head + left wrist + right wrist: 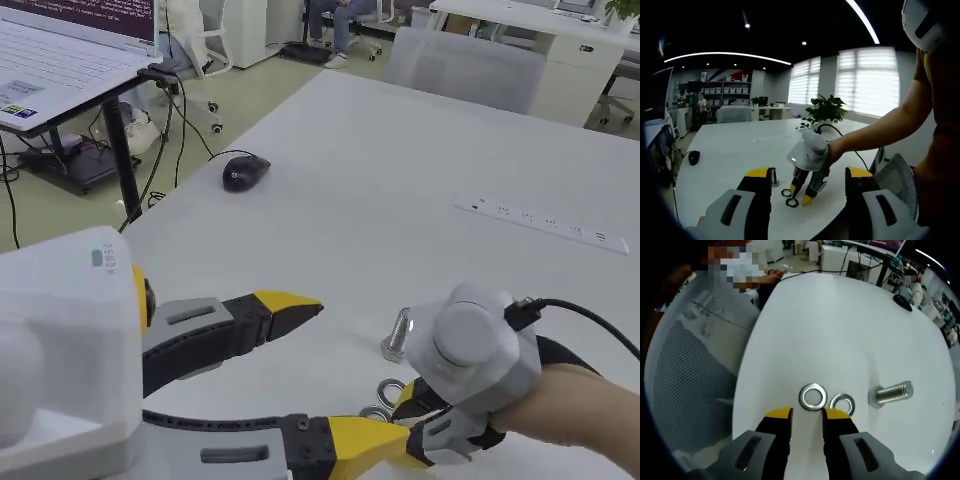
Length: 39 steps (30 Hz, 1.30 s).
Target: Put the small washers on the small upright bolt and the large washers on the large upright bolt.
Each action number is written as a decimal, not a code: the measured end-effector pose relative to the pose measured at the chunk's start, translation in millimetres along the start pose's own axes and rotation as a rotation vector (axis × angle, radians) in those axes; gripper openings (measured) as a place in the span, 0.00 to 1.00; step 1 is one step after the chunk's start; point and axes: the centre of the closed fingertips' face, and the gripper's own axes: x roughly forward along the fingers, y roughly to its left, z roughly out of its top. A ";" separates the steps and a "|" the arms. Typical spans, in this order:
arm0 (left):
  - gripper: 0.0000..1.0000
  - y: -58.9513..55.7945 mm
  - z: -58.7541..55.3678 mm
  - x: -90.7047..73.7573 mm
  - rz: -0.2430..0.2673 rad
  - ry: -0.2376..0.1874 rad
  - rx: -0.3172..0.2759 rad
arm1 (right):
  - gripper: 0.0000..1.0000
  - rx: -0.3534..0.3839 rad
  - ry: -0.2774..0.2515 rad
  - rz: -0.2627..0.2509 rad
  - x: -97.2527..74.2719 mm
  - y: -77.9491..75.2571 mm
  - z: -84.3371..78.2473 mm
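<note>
One silver bolt [398, 335] stands upright on the white table [400, 180]. Two steel washers [388, 392] lie just in front of it. In the right gripper view the larger washer [812, 396] lies just ahead of my right gripper [807, 415]. The smaller washer [842, 404] lies between the larger one and the bolt [891, 392]. The right gripper's jaws are open by a narrow gap and hold nothing. My left gripper [340, 372] is wide open at the lower left and points at the right gripper [801, 195], the washers [789, 197] and the bolt [773, 177].
A black mouse [245, 172] lies at the table's left edge. A white power strip [545, 222] lies to the far right. Left of the table, a laptop [60, 60] sits on a stand. A grey chair [460, 65] stands at the far edge.
</note>
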 end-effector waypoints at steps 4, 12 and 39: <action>0.59 1.9 0.6 -1.4 0.007 -0.004 -0.001 | 0.25 -0.014 0.016 -0.007 -2.0 -0.3 -2.0; 0.59 3.4 1.2 -1.9 0.013 -0.007 0.001 | 0.28 -0.005 -0.006 0.002 6.2 -3.5 8.7; 0.59 8.4 1.6 -5.0 0.033 -0.017 -0.003 | 0.23 -0.126 0.033 0.037 8.6 0.9 20.0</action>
